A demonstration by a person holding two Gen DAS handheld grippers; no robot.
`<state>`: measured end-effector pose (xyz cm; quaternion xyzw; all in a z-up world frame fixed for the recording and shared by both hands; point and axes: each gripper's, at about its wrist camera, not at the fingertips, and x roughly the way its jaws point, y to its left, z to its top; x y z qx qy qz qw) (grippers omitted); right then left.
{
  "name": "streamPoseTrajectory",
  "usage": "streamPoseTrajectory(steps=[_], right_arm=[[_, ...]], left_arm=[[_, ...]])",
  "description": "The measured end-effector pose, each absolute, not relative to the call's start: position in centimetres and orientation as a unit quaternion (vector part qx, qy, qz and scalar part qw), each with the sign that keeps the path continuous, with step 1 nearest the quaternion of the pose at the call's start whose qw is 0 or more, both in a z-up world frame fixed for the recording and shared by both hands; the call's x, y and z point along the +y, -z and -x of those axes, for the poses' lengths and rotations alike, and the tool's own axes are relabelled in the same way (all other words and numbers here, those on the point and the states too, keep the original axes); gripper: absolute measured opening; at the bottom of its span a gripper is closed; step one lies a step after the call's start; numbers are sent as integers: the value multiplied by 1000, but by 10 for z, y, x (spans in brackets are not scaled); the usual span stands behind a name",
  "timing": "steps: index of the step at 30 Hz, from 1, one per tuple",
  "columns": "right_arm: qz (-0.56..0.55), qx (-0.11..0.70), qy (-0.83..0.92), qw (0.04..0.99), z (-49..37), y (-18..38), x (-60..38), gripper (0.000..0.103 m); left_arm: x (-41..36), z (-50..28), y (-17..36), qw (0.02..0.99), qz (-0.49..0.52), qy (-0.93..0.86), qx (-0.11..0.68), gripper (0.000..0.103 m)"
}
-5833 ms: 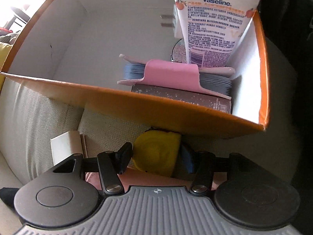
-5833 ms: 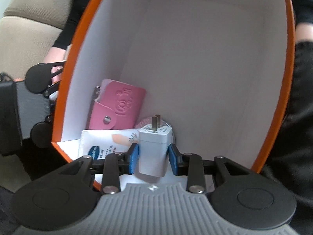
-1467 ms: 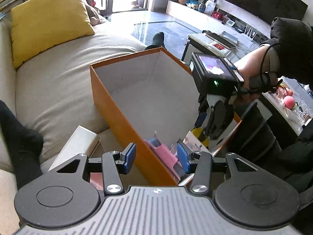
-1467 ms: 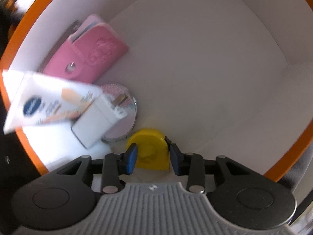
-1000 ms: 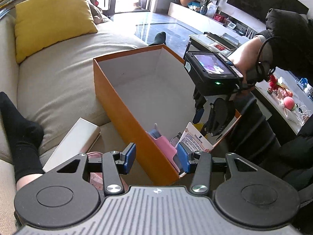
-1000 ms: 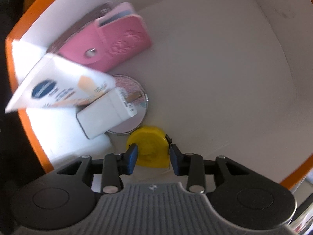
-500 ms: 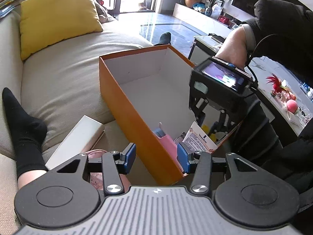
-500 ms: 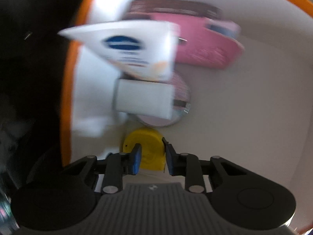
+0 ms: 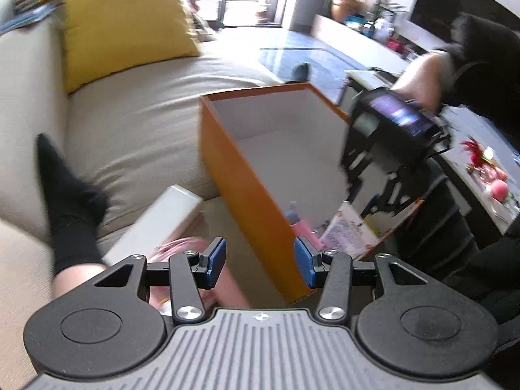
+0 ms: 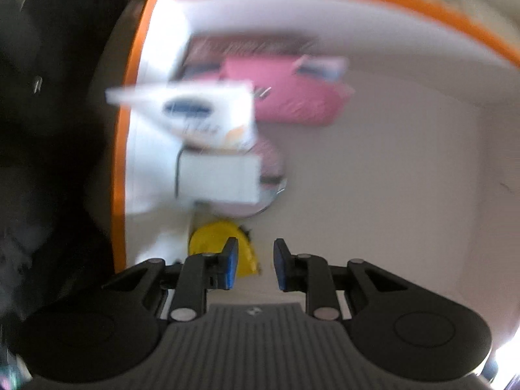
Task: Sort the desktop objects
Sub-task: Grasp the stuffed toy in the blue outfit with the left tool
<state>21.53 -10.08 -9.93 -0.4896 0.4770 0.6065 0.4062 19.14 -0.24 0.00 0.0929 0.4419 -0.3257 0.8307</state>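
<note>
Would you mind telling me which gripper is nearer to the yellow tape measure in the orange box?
Right. The right gripper is open inside the orange box, just beside the yellow tape measure. The left gripper hovers open outside the box's near corner.

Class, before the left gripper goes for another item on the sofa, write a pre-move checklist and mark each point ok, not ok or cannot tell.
1. Right gripper open, nothing between its fingers: ok.
2. Yellow item lies in the orange box, beside the gripper, not in it: ok.
3. Left gripper open and empty: ok.
4. White box on the sofa, outside the orange box: ok.
5. Pink thing under the left gripper identified: cannot tell, blurred.
6. Right gripper out of the orange box: not ok.
</note>
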Motion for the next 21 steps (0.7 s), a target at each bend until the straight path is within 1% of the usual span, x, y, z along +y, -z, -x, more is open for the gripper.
streamPoseTrajectory(steps=[6,7,8,9,10,15,19,20,21], right_arm=[[368,443,-560,595,-229,36,-118,26],[343,437,-554,621,-221,25,-135,26],[319,432,-549,640,-183,10,-119,26],[293,426,-550,656,-191,8,-120,26],[266,420,-551,670,-185,-4,-121,26],[182,425,-531,710,-166,-24,-100,26],[163,433,-516,720,-156,-13,-78,26],[159,435,-518,720,-156,-2,-69,26],[155,437,-518,719,-157,-8,-76,26]], left_arm=[[30,-173,-4,847,-80,258,458,55],[34,-168,-3,849,-78,251,459,55],[38,-163,-2,850,-76,242,461,55],[40,-158,0,852,-76,233,463,55],[41,-153,3,853,-77,226,464,55],[40,-135,25,862,-84,162,474,55],[35,-124,47,870,-80,113,473,55],[34,-123,53,869,-75,106,477,55],[33,-122,59,868,-70,101,480,55]])
